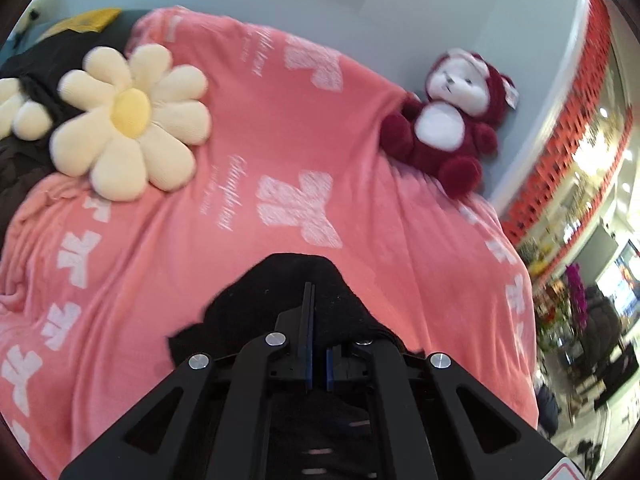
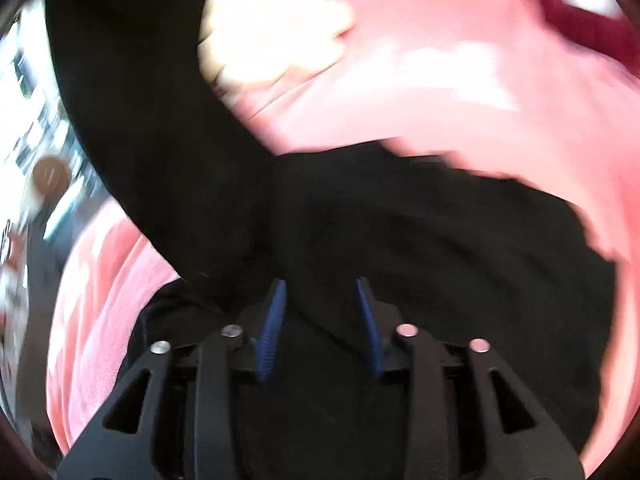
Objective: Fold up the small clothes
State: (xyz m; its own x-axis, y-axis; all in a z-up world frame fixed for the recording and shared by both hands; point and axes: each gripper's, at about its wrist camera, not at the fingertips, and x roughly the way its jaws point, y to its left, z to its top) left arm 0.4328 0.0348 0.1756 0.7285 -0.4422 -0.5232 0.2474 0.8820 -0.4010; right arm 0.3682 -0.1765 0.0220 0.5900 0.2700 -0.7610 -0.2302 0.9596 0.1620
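Covering nearly everything in both views is a pink blanket (image 1: 280, 128) with white lettering, the surface the folding is done on. On it, toward the far side, lie a cream flower cushion (image 1: 128, 120) and a dark red plush bear (image 1: 444, 120), well apart from each other and from the work.

Nearer the cameras is the black garment (image 2: 400, 220), the piece being folded. In the right wrist view it spreads across the blanket, with one long strip of it rising up and away to the upper left; the blur there makes it hard to say whether that strip is a sleeve or a lifted edge. No neat folded shape shows yet, so the fold looks early or midway, with most of the flattening and squaring left.

Smallest come the tools. The left gripper (image 1: 310, 292) has its jaws pressed together on a bunch of the black garment. The right gripper (image 2: 322, 292) stands with jaws apart, the cloth lying between and beneath them, not pinched.
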